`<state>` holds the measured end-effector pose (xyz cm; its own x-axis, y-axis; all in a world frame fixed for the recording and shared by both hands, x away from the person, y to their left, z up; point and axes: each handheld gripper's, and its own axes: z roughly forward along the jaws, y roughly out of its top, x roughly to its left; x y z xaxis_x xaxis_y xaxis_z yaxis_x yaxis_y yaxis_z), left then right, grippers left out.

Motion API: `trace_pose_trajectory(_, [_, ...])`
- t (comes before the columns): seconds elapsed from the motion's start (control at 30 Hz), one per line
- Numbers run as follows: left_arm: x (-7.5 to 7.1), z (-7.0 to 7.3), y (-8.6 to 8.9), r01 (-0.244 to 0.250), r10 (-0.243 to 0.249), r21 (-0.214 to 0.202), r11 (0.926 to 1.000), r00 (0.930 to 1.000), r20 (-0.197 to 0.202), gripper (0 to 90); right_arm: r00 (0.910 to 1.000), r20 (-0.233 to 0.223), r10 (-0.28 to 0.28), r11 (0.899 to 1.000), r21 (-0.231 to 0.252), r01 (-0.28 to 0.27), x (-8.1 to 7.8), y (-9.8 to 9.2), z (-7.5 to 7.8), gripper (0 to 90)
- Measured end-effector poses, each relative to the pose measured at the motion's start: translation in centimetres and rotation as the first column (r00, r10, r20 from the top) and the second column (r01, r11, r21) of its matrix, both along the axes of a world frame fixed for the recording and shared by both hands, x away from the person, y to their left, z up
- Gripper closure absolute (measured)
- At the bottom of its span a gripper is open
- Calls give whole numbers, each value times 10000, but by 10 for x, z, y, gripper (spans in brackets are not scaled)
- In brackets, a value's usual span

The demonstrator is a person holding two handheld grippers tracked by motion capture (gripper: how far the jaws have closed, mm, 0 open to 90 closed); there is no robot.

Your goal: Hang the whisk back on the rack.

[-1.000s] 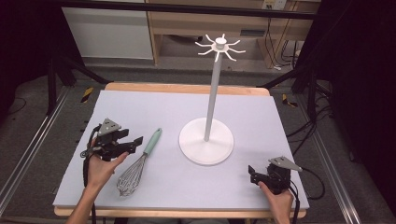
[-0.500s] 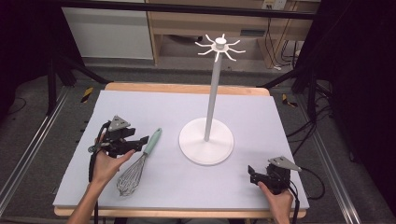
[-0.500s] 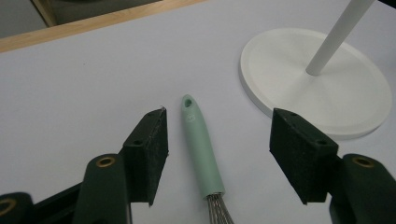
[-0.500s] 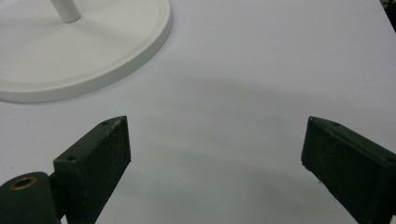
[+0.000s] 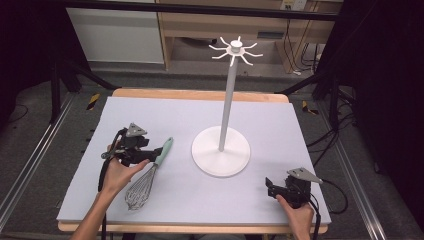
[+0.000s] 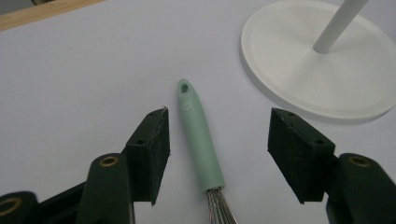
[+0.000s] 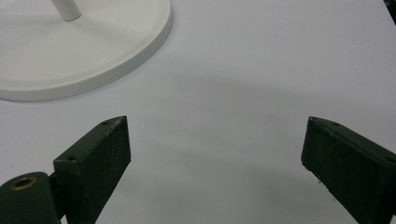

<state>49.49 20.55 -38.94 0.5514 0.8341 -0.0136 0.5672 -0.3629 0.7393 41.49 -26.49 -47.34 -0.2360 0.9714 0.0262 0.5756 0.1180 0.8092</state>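
The left gripper's wide fingers should be lowered squarely astride the mint-green-handled wire whisk beside the white hook stand; the right gripper's fingers are spread wide, empty.

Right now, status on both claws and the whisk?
Left claw open, straddling whisk handle. Right claw open, nothing between. Stand beside, not blocking.

We are seeing bare mat all around. Our left gripper is holding its jaws wide with the whisk handle lying between them, untouched. The white stand is blocking the middle.
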Motion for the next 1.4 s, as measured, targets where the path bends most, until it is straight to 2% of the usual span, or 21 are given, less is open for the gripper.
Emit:
trace_pose_trajectory(0.1, [4, -5, -4, 33, -27, 248, 9997, 9997, -238, 396, 10000, -5, 16, 10000, 4, -16, 0, 0, 0, 87])
trace_pose_trajectory(0.17, [5, -6, -5, 22, -14, 274, 9996, 9995, -301, 417, 10000, -8, 13, 10000, -18, -13, 0, 0, 0, 87])
trace_pose_trajectory(0.2, [6, -8, -6, 93, -75, 335, 9994, 9985, -541, 434, 10000, -24, 28, 10000, -10, -28, 0, 0, 0, 87])
trace_pose_trajectory(0.3, [7, -11, -8, 119, -94, 353, 9993, 9974, -711, 441, 10000, -32, 16, 10000, 28, -16, 0, 0, 0, 87])
trace_pose_trajectory(0.33, [8, -14, -8, 121, -81, 487, 9987, 9966, -820, 451, 10000, -27, 24, 10000, 46, -24, 0, 0, 0, 87])
trace_pose_trajectory(0.63, [14, -23, -9, 20, 60, 665, 9978, 9928, -1193, 484, 10000, -46, 18, 10000, 34, -18, 0, 0, 0, 87])
trace_pose_trajectory(0.93, [20, -34, -12, 55, 118, 1002, 9949, 9851, -1714, 516, 10000, -30, 61, 10000, 44, -61, 0, 1, 0, 87])
trace_pose_trajectory(1.1, [23, -39, -12, 25, 194, 1168, 9932, 9824, -1860, 517, 10000, -71, 64, 10000, 49, -63, 0, 1, 0, 87])
trace_pose_trajectory(1.33, [26, -45, -12, 37, 245, 1256, 9921, 9747, -2224, 516, 9999, -98, 120, 9999, 36, -119, 1, 1, -1, 87])
trace_pose_trajectory(1.4, [28, -47, -13, 57, 252, 1270, 9919, 9703, -2404, 516, 9999, -82, 120, 9999, 9, -120, 1, 1, -1, 87])
